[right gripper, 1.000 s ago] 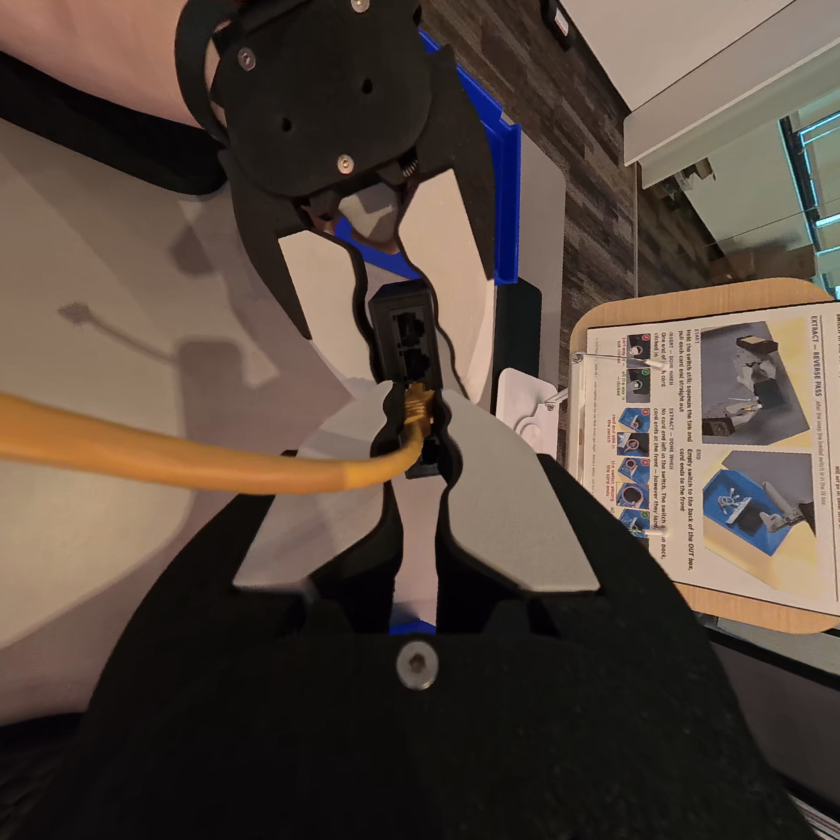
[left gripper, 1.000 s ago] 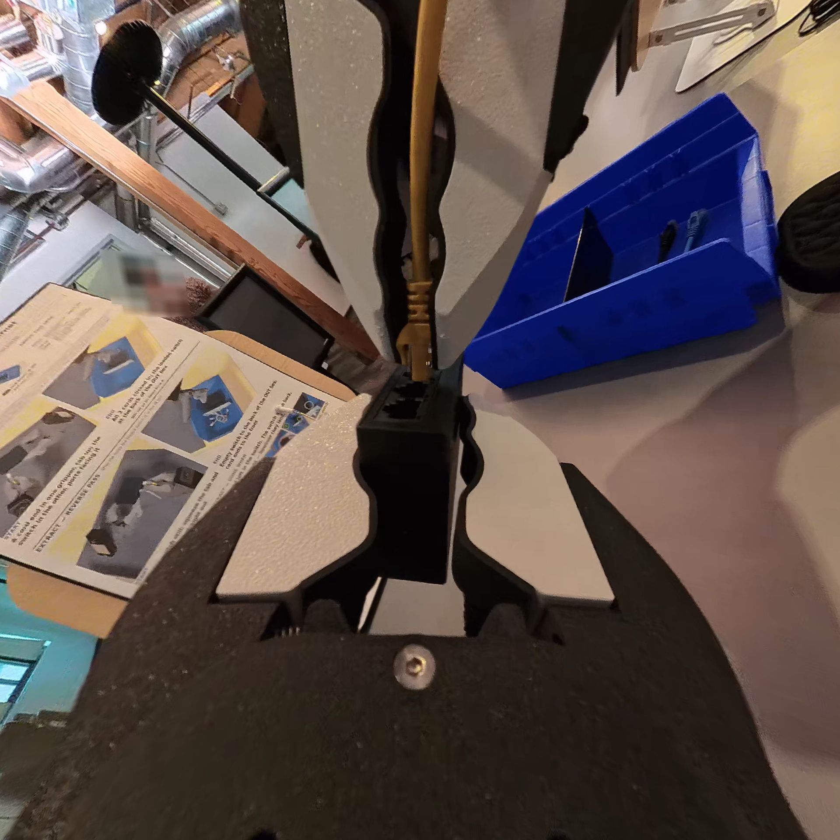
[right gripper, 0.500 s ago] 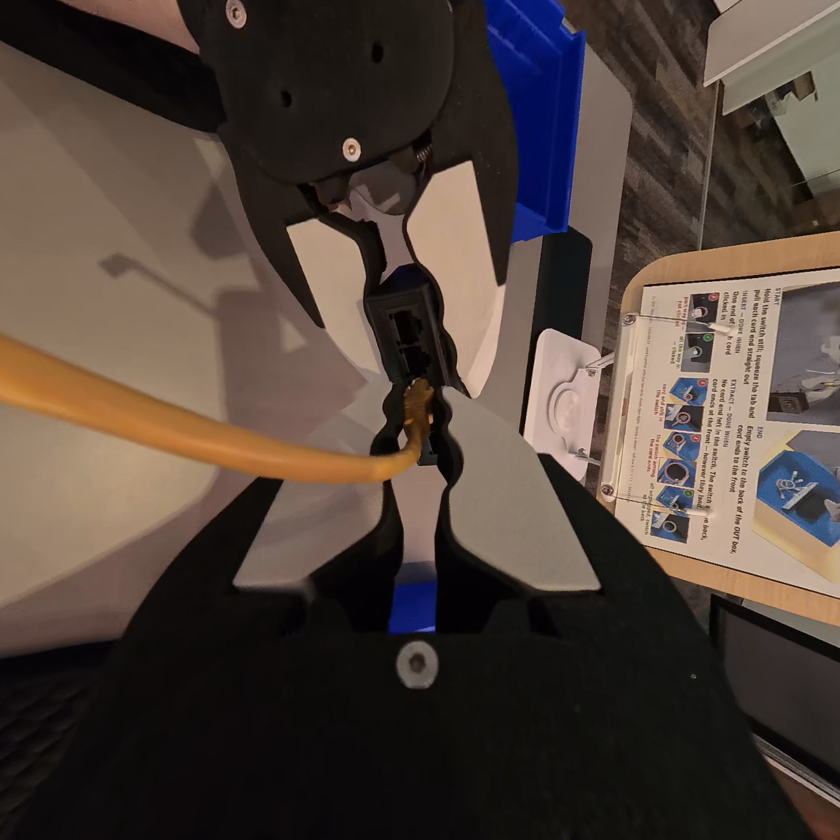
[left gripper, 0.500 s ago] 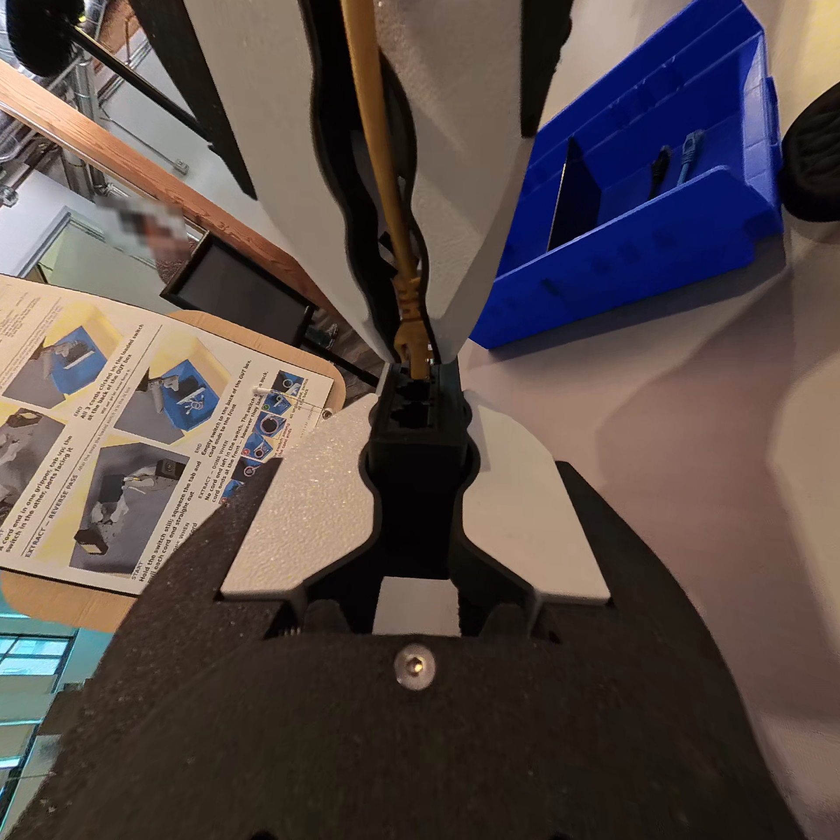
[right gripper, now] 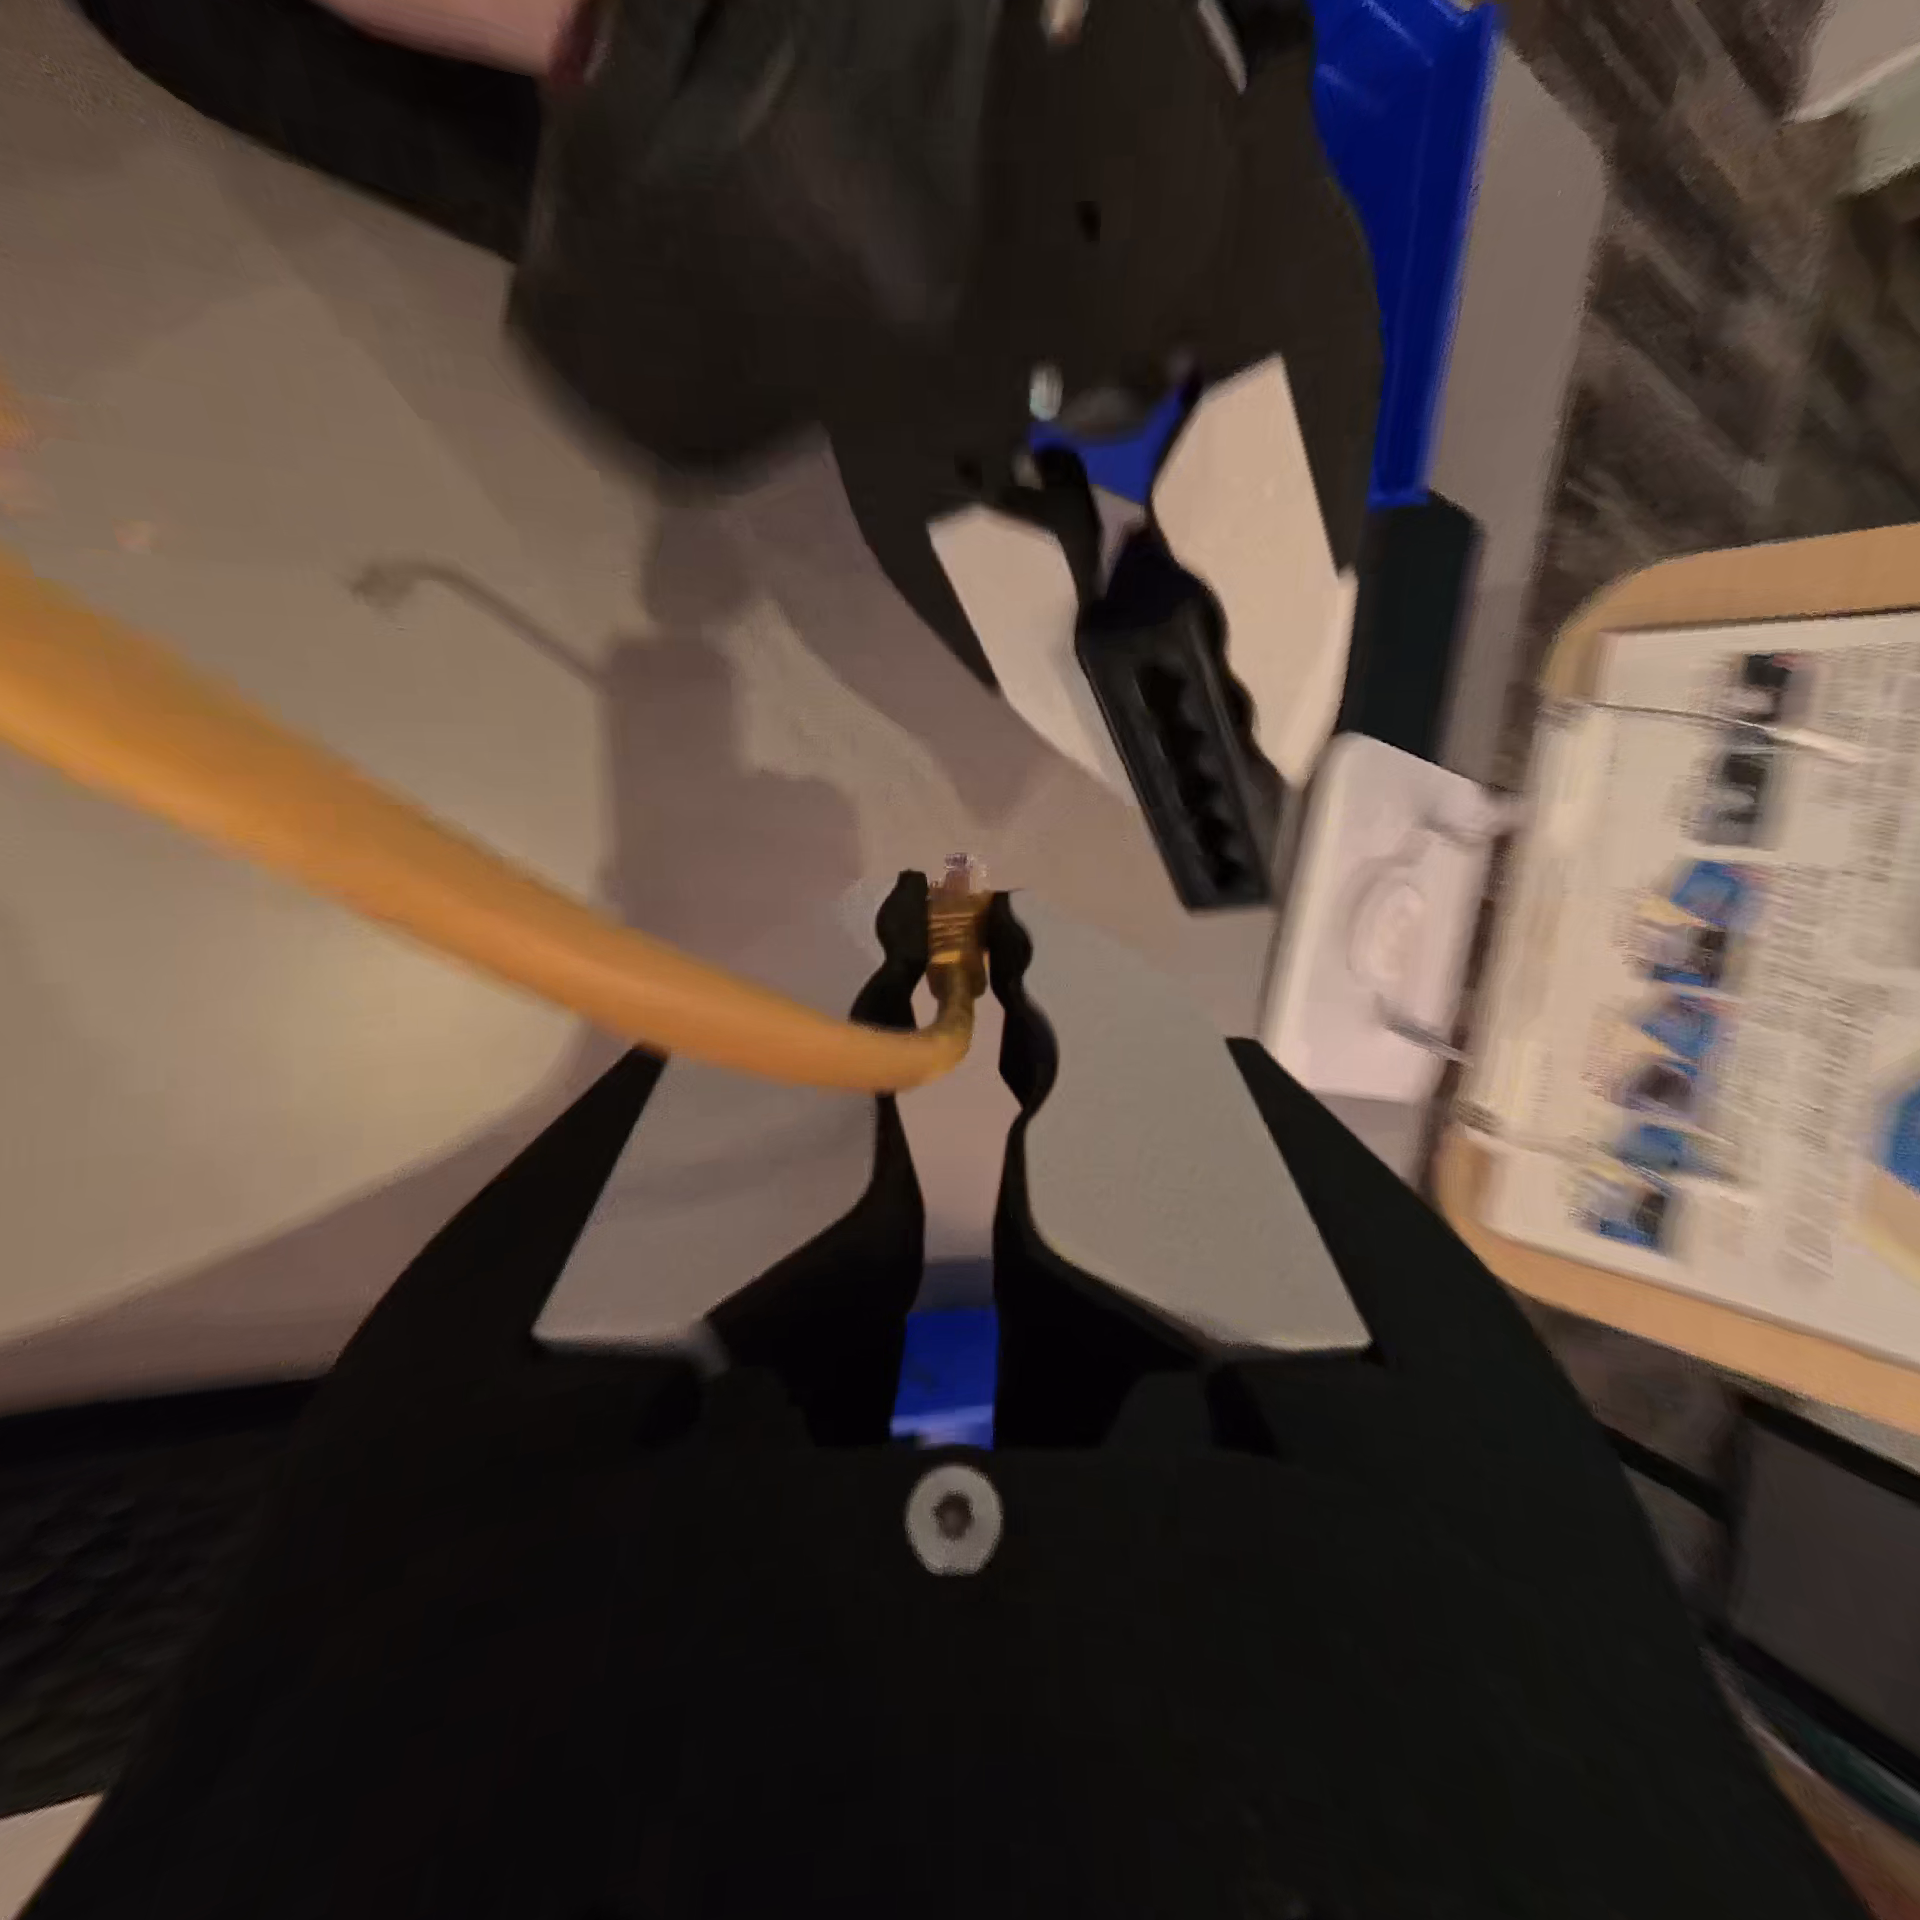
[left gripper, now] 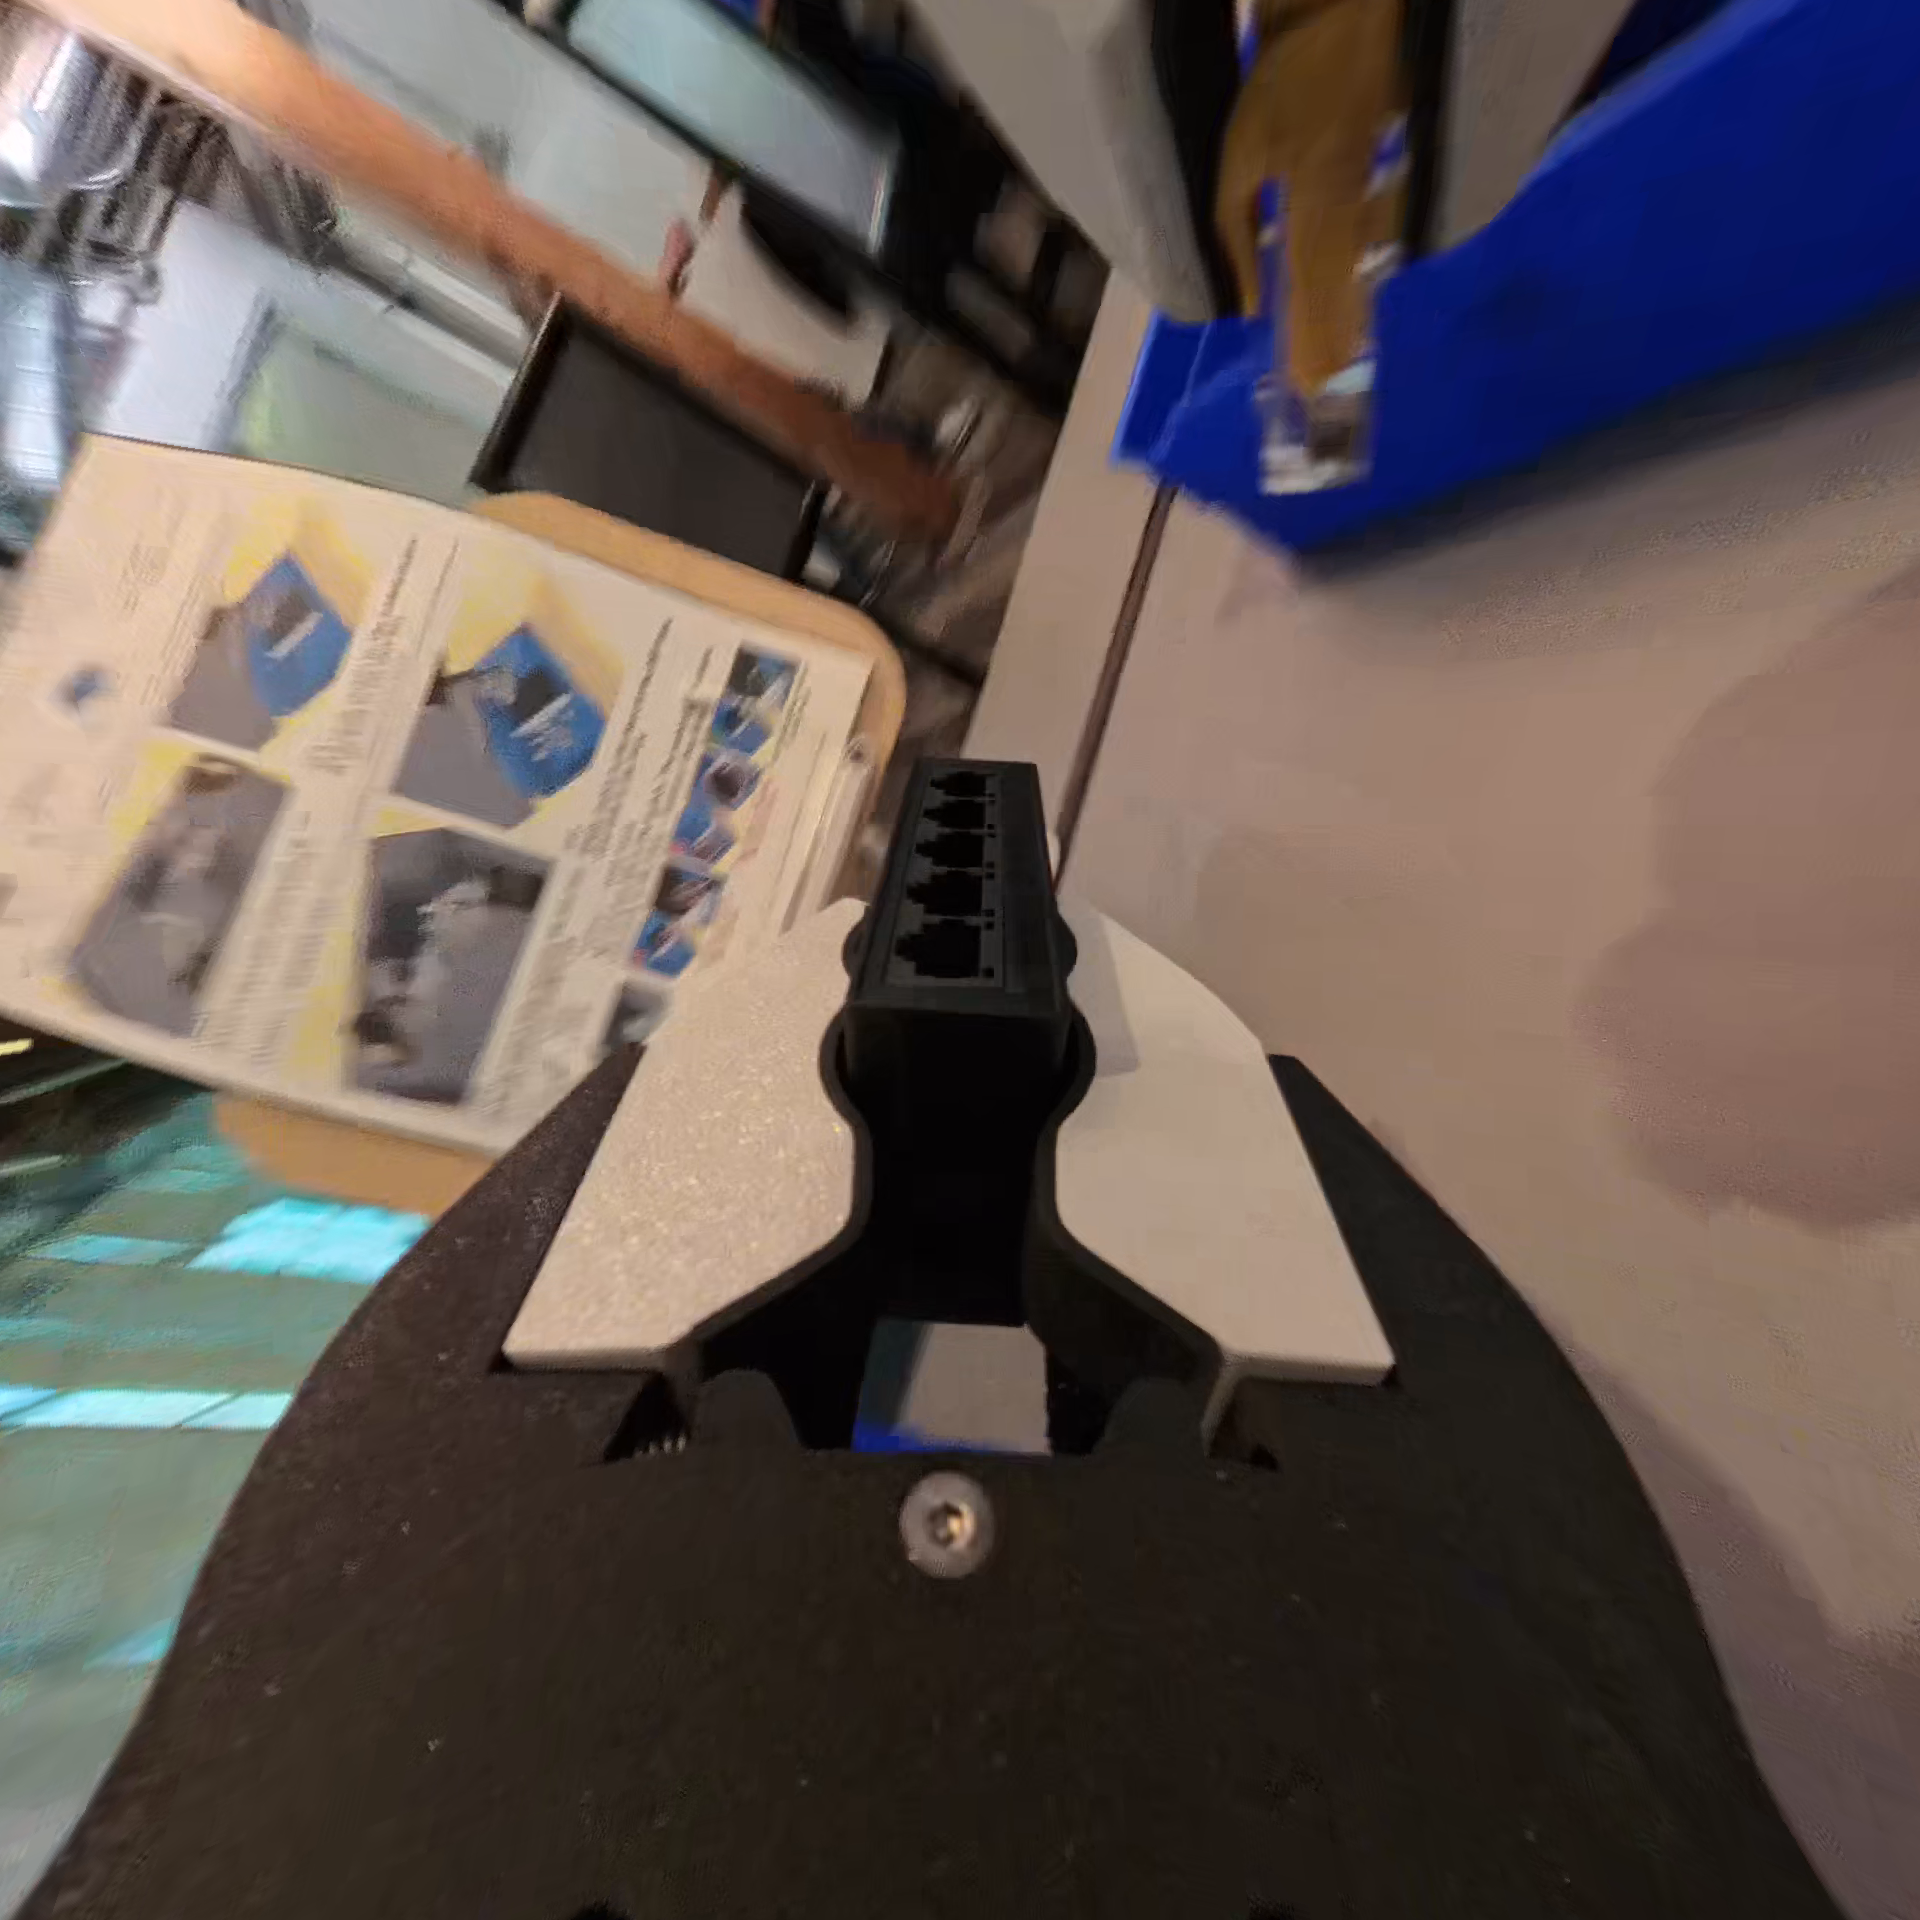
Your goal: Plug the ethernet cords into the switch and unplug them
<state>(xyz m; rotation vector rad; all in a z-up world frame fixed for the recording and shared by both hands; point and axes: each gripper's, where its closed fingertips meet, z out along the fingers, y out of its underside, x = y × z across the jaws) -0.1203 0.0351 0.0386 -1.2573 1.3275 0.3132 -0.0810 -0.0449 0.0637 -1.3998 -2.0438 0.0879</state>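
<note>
My left tool [left gripper: 961, 1049] is clamped tight on the black switch [left gripper: 961, 935]. The switch sticks up between its two fingers, and I can see the row of little holes on its face. All the holes I can see have nothing in them.

My right tool [right gripper: 961, 935] is squeezed shut on the plug [right gripper: 956, 914] at the end of the yellow cord [right gripper: 416, 862]. The cord bends away to the left, over the gray counter [right gripper: 260, 1039].

Here is what just changed. A moment ago the yellow plug sat in the end hole of the switch, and my two tools were close together. Now the plug is out. In the right wrist view the switch [right gripper: 1195, 769] is up and to the right of the plug, and the two do not touch. There is open space between them. Both pictures are smeary, so I think my hands are moving apart fast.

So I think this cord is now unplugged. That is one part of the job done.

A blue bin [left gripper: 1558, 343] sits at the back of the counter. Something yellow shows near it at the top of the left wrist view, but it is too smeary to say just what it is. A sheet with pictures [left gripper: 395, 790] stands off to the side.

I think the next thing is to put this cord down, maybe in the bin. I should keep hold of the switch.
</note>
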